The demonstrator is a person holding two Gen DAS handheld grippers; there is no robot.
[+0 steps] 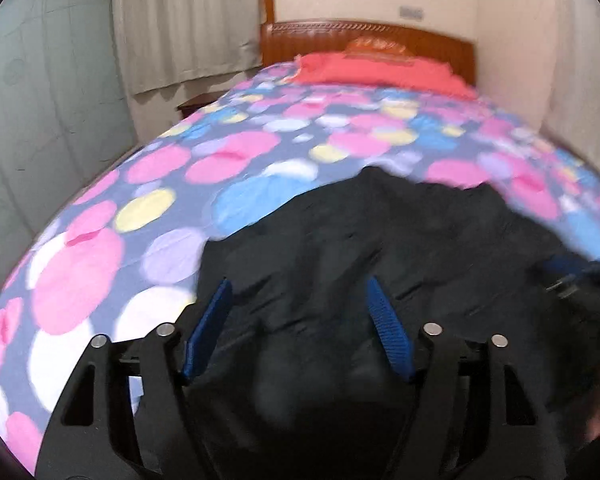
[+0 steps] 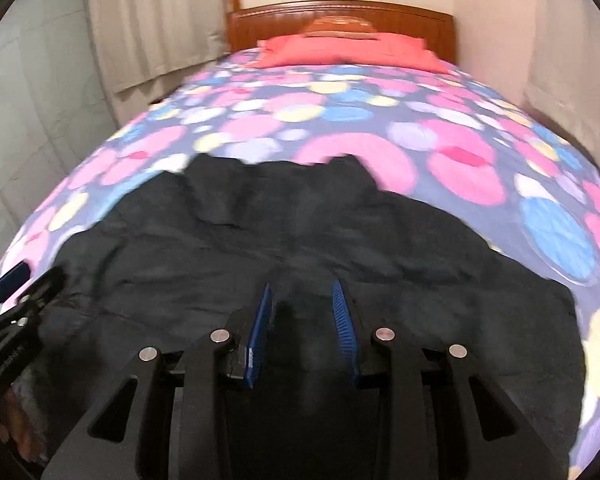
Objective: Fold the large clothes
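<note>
Folding barely begun, judging by the black garment point(image 2: 260, 232) lying rumpled and mostly spread across the near end of the bed. Left gripper point(image 1: 300, 292) hovering over the cloth's left part, jaws wide apart, nothing pinched. Right gripper point(image 2: 302, 292) over the middle, jaws narrowly apart, no cloth visibly caught. Underneath, dotted bedspread point(image 2: 380, 128); farther off, red pillow point(image 2: 348, 52), wooden headboard point(image 2: 420, 16), pale curtain point(image 1: 180, 20), cream walls.

Likely bedroom: bed point(image 2: 380, 128), wooden headboard point(image 2: 340, 16).
</note>
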